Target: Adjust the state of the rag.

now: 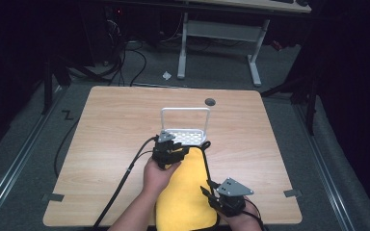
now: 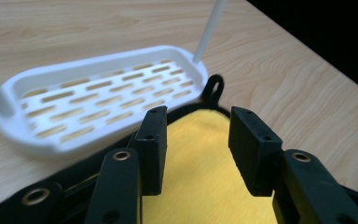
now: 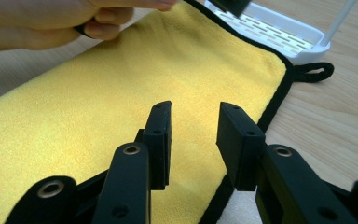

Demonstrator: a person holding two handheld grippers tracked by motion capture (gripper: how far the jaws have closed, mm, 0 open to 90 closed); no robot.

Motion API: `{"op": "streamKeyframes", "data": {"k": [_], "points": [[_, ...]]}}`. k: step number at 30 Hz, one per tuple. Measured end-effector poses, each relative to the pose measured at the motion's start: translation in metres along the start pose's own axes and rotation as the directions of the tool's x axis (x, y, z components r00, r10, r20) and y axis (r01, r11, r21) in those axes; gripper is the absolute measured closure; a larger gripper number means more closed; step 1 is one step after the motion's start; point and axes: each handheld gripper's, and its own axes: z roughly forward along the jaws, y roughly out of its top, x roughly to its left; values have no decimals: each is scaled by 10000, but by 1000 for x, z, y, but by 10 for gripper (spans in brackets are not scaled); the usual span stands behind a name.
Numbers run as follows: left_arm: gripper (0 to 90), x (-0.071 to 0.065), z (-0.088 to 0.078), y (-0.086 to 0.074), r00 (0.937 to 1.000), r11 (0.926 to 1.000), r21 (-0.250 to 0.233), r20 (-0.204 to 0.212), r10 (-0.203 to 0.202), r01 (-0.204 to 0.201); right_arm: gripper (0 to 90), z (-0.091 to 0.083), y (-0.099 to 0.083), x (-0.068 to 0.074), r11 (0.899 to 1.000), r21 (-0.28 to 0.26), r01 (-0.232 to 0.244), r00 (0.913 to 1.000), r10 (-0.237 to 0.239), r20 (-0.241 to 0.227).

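There, the wooden surface [image 1: 115, 125] carried everything, a pale slab with rounded corners over a grey floor. On its near half lay the yellow cloth [image 1: 188, 192], spread flat and edged in black, running from the near edge of the surface up toward the middle. Its hanging loop [image 3: 314, 71] stuck out at the far corner, lying on the bare wood just beside the white rack [image 1: 185, 136]. That rack, a slotted tray with a tall wire hoop standing over it, sat at the centre of the surface, with the cloth's far edge right up against its near side.

The left gripper [image 1: 169, 150] hung over the far end of the cloth, close to the rack, held in a hand [image 1: 156, 175] that came in from the near edge. Its 2 jaws stood apart, with yellow cloth showing beneath the gap and nothing pinched between the pads. The right gripper [image 1: 211, 191] hovered at the cloth's near right edge, by the black border. Its jaws were likewise parted over the cloth, gripping nothing.
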Motion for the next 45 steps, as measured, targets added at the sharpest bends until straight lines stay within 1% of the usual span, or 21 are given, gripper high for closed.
{"op": "streamKeyframes", "data": {"k": [3,7,8,9,10,14,16,17,18,22,24,25,27,29,31,33,35,36,37,42,45], "points": [[583,6,-16,-11,9999,9999,80,-125,96,-95,656,2,-1,1,10000,88,-2,10000,2,4],[599,13,-39,-33,9980,9978,407,-356,529,-514,649,5,-2,0,9998,181,-28,10000,29,-28],[600,13,-39,-33,9980,9978,407,-356,529,-514,649,5,-2,0,9998,181,-28,10000,29,-28],[603,17,-48,-44,9984,9977,529,-350,445,-426,644,5,-3,-1,9998,190,-12,10000,13,-65],[602,19,-53,-49,9989,9980,532,-286,367,-352,642,6,-3,-2,9997,213,-74,10000,75,-51],[603,21,-67,-65,9997,9987,470,-164,202,-194,636,7,-4,-7,9995,221,-222,9998,222,4],[605,23,-66,-62,9991,9968,733,-257,340,-320,634,9,-5,-11,9991,219,-351,9994,351,26],[605,25,-66,-61,9984,9973,649,-430,380,-352,634,10,-5,-13,9987,214,-470,9989,469,65],[605,27,-67,-61,9985,9982,530,-457,305,-280,634,11,-5,-14,9982,227,-546,9985,544,114],[611,30,-65,-63,9993,9977,663,-356,126,-102,635,14,-6,-18,9971,316,-699,9971,689,309],[610,30,-65,-64,9991,9975,679,-376,202,-176,635,17,-5,-21,9977,224,-645,9973,637,364],[606,30,-65,-63,9994,9978,656,-314,148,-127,645,19,-2,-24,9981,175,-588,9974,580,418],[601,29,-63,-62,9997,9978,654,-216,143,-129,695,29,5,-33,9972,237,-713,9970,706,303],[612,26,-61,-62,9994,9976,637,-178,287,-275,776,41,12,-41,9960,387,-811,9963,800,304],[676,23,-60,-62,9987,9963,700,-82,506,-499,825,55,18,-49,9951,640,-754,9967,733,351],[719,20,-58,-63,9974,9947,743,-67,723,-716,851,67,23,-53,9945,957,-424,9980,377,508],[751,19,-54,-63,9964,9912,1024,-71,846,-834,863,78,25,-56,9889,1391,-514,9977,448,506],[762,19,-54,-63,9964,9912,1024,-71,846,-834,863,78,25,-56,9889,1391,-514,9977,448,506],[774,18,-51,-65,9941,9871,1234,-235,1058,-1022,871,87,23,-56,9819,1851,-413,9982,323,511],[785,16,-53,-68,9912,9816,1430,-199,1310,-1269,873,85,19,-54,9825,1834,-312,9985,223,502],[779,12,-57,-72,9930,9816,1511,21,1179,-1169,871,79,16,-49,9826,1845,-206,9990,128,435]]}}
